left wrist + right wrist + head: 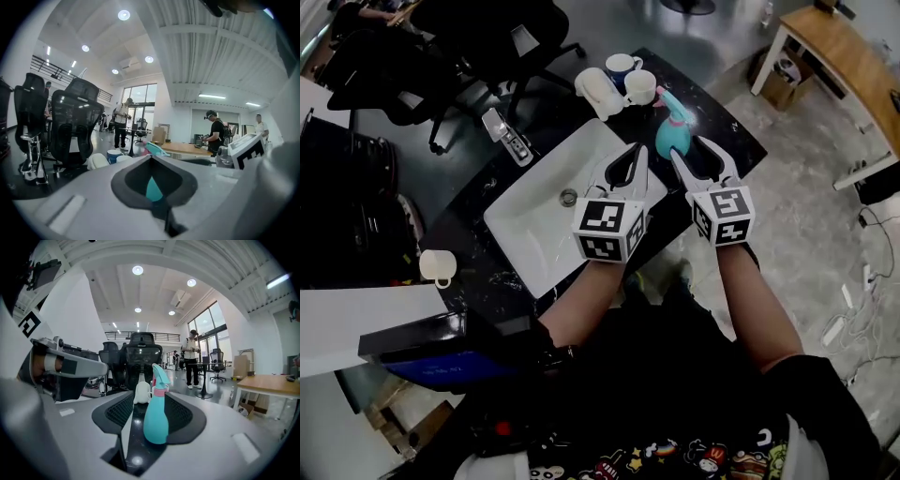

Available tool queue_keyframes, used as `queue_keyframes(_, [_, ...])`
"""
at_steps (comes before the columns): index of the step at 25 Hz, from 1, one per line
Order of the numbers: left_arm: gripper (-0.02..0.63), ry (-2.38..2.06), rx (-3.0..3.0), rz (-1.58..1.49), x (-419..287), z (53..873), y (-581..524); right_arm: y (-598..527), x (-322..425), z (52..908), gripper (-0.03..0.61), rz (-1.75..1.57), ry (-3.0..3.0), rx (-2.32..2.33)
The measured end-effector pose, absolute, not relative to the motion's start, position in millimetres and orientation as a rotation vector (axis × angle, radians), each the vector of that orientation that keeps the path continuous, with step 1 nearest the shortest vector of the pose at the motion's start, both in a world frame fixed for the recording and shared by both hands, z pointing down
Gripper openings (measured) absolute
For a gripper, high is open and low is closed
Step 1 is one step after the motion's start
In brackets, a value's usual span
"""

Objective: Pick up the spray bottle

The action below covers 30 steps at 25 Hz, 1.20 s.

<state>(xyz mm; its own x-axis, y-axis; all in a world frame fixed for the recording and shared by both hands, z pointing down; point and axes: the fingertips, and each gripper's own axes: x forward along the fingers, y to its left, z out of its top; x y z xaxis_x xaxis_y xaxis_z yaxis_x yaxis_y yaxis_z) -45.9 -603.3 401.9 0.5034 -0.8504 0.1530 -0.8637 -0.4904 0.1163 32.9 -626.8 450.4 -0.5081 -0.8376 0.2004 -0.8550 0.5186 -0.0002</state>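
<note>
Approach step: your right tongs (689,148) stood spread, the upright spray bottle (156,420) between them on the desk (729,124), left tongs (634,152) pressed together, empty; next move called for closing, then lifting

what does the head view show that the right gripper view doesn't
Only the head view: the white sink by the left gripper. Only the right gripper view: the ceiling lights and a person standing far off. Both: the teal spray bottle, upright at the tips of the right gripper's open jaws, and the wooden table.
</note>
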Motion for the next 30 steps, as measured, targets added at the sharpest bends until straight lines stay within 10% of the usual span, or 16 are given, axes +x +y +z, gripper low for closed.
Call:
queue_keyframes(14, [0.001, -1.587, 2.444, 0.162, -36.2, 429.6, -667.3, -703.5, 15.3, 467.6, 0.329, 0.127, -2.703, 1.179])
queue_keyframes(22, [0.001, -1.62, 2.417, 0.166, -38.0, 431.8, -672.1, -712.6, 15.4, 463.1, 0.187, 0.108, -2.714, 1.181])
queue_keyframes(30, [0.001, -1.619, 2.422, 0.159, -38.6, 429.9, -671.5, -710.3, 15.2, 457.0, 0.181, 0.094, -2.711, 1.189])
